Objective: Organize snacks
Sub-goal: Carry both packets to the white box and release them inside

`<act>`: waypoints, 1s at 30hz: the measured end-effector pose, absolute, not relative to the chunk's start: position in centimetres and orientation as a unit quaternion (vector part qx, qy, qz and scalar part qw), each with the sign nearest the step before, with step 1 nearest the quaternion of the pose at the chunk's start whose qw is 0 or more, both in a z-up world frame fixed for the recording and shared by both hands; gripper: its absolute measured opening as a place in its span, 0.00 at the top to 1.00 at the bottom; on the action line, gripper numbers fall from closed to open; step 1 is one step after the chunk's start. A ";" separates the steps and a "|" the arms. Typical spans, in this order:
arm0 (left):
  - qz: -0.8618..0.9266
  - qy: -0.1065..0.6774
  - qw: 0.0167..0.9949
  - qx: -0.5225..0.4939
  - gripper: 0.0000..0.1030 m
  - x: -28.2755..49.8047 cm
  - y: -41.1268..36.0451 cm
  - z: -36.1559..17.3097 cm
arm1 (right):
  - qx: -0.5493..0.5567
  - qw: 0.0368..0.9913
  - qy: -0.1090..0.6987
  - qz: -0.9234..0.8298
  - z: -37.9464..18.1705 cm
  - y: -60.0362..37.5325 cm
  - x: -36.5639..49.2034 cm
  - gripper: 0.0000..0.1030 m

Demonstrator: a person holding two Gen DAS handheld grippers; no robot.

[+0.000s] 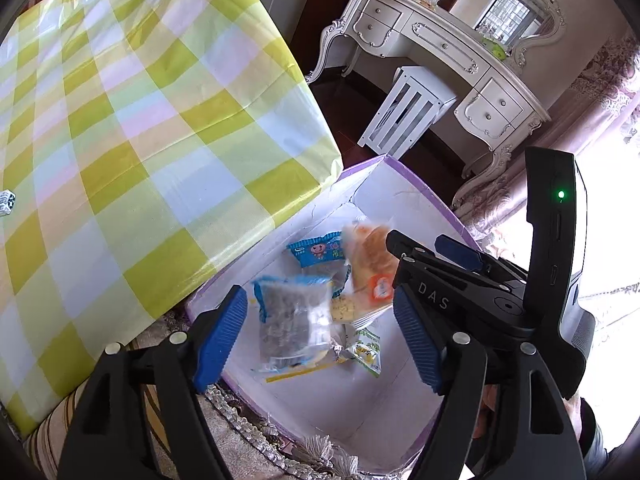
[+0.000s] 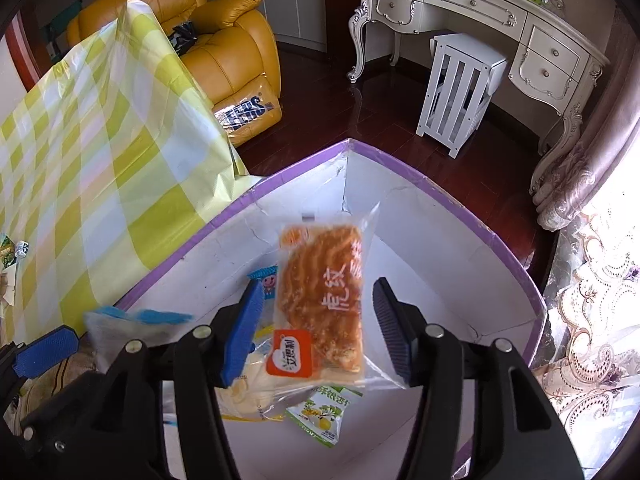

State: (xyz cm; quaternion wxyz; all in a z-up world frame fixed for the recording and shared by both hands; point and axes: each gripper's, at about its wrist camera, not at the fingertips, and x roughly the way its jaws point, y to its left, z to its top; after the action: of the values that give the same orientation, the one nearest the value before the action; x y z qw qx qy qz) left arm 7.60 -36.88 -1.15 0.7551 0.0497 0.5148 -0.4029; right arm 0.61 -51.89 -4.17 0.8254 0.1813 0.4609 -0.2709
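A white box with a purple rim stands below the table edge. My left gripper is open above it; a blurred dark snack packet with a blue top hangs between its pads, touching neither. My right gripper is open too, with an orange bread packet loose between its pads over the box. A blue cartoon packet, a green-and-yellow packet and a pale yellow packet lie in the box.
A table under a yellow-green check cloth rises left of the box, with small packets at its far left edge. Beyond are a yellow armchair, a white slatted stool, an ornate dressing table and curtains.
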 end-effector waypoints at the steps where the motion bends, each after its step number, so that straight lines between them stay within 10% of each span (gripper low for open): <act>1: -0.402 0.514 0.756 0.050 0.29 7.6 -36.8 -1.1 | 0.180 0.826 0.460 -0.271 -4.0 -51.8 0.7 0.38; 30: -0.319 0.462 0.827 -0.026 0.28 9.9 -25.3 2.6 | 0.118 0.864 0.444 -0.204 0.7 -43.1 4.2 0.27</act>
State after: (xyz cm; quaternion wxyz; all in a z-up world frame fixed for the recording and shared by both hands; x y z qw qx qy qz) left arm 9.93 -25.33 2.62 0.8270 -0.0259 0.4624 -0.3188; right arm 4.24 -43.08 0.68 0.8644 0.1178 0.4441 -0.2041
